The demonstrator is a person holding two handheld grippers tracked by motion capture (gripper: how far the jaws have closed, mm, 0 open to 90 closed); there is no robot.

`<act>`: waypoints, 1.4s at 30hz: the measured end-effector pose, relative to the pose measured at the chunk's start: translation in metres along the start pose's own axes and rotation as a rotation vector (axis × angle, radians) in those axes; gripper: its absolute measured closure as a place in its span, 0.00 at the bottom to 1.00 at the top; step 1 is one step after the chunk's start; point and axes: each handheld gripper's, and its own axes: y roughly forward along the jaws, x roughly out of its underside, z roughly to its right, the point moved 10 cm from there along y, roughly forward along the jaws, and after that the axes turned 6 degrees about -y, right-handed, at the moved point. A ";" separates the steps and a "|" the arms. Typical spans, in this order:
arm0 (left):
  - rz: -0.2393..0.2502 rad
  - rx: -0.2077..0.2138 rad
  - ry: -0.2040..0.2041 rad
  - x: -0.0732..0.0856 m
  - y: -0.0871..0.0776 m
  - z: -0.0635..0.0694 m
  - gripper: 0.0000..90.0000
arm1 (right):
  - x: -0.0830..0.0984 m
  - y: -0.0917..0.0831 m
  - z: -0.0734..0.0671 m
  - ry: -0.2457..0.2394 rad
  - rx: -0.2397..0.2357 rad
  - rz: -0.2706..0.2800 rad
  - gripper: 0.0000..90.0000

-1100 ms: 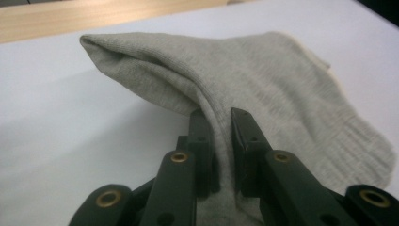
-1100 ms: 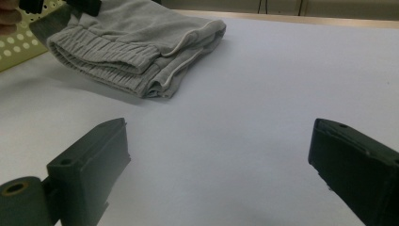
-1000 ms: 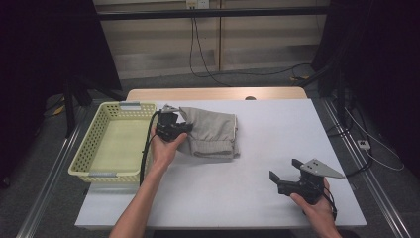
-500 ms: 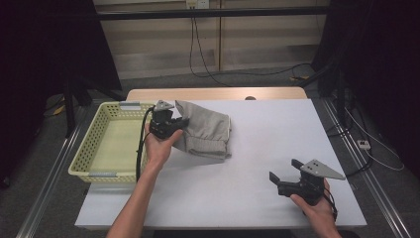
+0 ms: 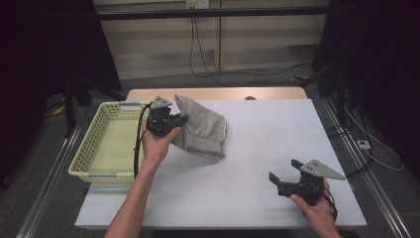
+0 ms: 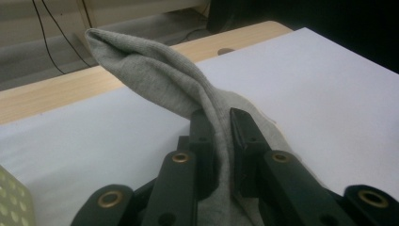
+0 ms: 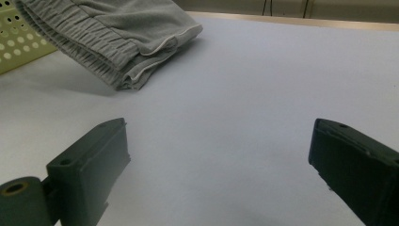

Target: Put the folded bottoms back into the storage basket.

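Your left gripper is clamped on a fold of the grey shorts; the left gripper view shows the cloth pinched tight between both jaws, one corner lifted and the far end lying on the white table, just right of the yellow basket. Your right gripper rests near the table's front right corner, jaws wide with nothing between them, well apart from the garment. The shorts look light and limp, so they will likely sag and unfold from a single pinch; the gathered waistband is the thickest, surest place to take hold, since a thin single layer could slip out. The basket's rim stands beside your left hand, and a trailing hem could catch on it, so lift clear before crossing. To the right and front the table is bare, giving you open room.
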 end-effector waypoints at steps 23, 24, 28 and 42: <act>0.077 0.008 0.019 -0.025 -0.035 -0.001 0.90 | 0.000 0.001 0.000 0.002 -0.005 -0.001 0.06; 0.079 0.002 0.020 -0.026 -0.036 -0.002 0.90 | 0.000 0.001 0.000 0.001 -0.005 0.001 0.06; 0.085 -0.008 0.017 -0.028 -0.041 -0.004 0.91 | 0.000 0.001 0.000 0.000 -0.006 0.000 0.06; 0.109 0.007 0.032 -0.037 -0.060 -0.001 0.91 | 0.000 0.000 0.000 0.001 -0.005 0.000 0.06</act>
